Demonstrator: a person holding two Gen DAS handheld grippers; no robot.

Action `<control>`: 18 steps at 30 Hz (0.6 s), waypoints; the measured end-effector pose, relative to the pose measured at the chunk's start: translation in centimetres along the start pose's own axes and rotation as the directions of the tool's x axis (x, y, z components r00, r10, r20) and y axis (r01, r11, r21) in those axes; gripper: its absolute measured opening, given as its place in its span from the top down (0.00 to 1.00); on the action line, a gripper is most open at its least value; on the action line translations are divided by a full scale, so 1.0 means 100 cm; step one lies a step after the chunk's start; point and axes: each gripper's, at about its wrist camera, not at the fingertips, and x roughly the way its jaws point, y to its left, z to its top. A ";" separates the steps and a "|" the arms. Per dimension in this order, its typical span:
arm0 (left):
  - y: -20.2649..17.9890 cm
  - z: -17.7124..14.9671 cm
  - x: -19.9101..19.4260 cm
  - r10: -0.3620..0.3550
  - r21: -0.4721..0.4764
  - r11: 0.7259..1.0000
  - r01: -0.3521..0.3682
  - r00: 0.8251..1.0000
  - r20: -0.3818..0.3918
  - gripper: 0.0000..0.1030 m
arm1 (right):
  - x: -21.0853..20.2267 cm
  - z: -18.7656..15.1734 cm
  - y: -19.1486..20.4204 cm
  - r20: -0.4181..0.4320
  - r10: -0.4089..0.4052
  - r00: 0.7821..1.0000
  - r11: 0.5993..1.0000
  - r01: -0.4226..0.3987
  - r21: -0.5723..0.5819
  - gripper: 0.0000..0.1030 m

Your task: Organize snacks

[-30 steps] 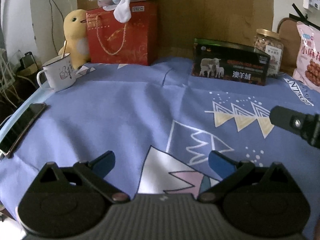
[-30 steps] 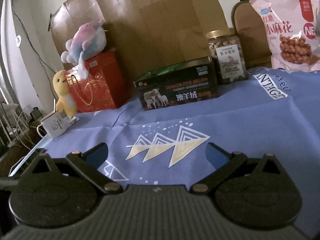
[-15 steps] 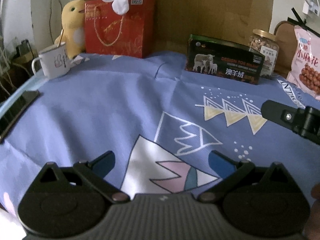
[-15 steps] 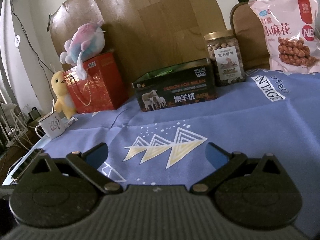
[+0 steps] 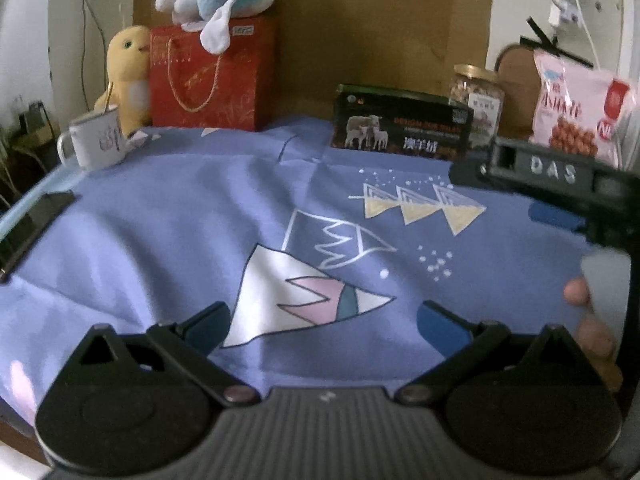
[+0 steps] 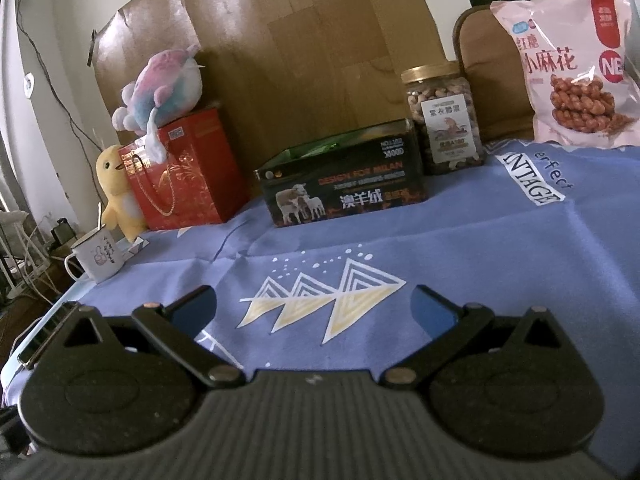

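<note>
My left gripper and right gripper both hold their jaws wide apart, empty. Ahead I count one dark box, one nut jar and one pink snack bag.

Blue patterned tablecloth carried: dark box at 12, nut jar and pink snack bag at 1-2, red gift bag, mug at 10.

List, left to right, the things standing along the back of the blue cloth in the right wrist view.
White mug → yellow duck plush → red gift bag with a pastel plush on top → dark sheep-print box → nut jar → pink snack bag.
</note>
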 end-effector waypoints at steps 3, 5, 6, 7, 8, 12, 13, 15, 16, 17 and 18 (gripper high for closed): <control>0.000 0.001 0.003 -0.008 -0.003 1.000 0.008 1.000 -0.012 0.00 | 0.002 0.000 0.002 -0.007 0.003 1.000 1.000 -0.004 -0.005 0.00; 0.002 0.001 0.004 -0.016 -0.009 1.000 0.016 1.000 -0.014 0.00 | 0.002 0.000 0.003 -0.009 0.005 1.000 1.000 -0.005 -0.011 0.00; 0.004 0.001 0.004 -0.023 -0.016 1.000 0.022 1.000 -0.014 0.00 | 0.002 0.000 0.003 -0.007 0.003 1.000 1.000 -0.003 -0.013 0.00; 0.005 0.001 0.003 -0.029 -0.027 0.999 0.029 0.999 -0.014 0.00 | 0.001 0.000 0.002 -0.004 0.001 1.000 1.000 -0.001 -0.012 0.00; 0.008 0.001 0.002 -0.033 -0.042 0.999 0.032 0.999 -0.009 0.00 | 0.002 0.001 0.002 -0.003 -0.001 1.000 1.000 0.001 -0.010 0.00; 0.024 0.001 -0.003 -0.036 -0.134 0.990 0.042 0.998 0.048 0.00 | 0.003 0.000 0.000 -0.008 -0.003 1.000 1.000 0.003 -0.003 0.00; 0.026 0.002 -0.004 -0.036 -0.148 0.988 0.043 0.998 0.052 0.00 | 0.003 0.000 0.000 -0.009 -0.002 1.000 1.000 0.002 -0.003 0.00; 0.025 0.002 -0.002 -0.043 -0.146 0.988 0.049 0.998 0.042 0.00 | 0.004 -0.001 0.000 -0.011 -0.003 1.000 1.000 0.003 -0.004 0.00; 0.024 0.002 -0.002 -0.048 -0.137 0.989 0.052 0.998 0.034 0.00 | 0.003 0.000 0.000 -0.009 -0.003 1.000 1.000 0.003 -0.002 0.00; 0.022 0.002 -0.001 -0.057 -0.127 0.990 0.060 0.998 0.027 0.00 | 0.003 0.000 -0.001 -0.008 -0.004 1.000 1.000 0.004 -0.001 0.00; 0.021 0.002 -0.001 -0.064 -0.123 0.990 0.066 0.998 0.023 0.00 | 0.003 0.000 -0.001 -0.006 -0.004 1.000 1.000 0.004 0.001 0.00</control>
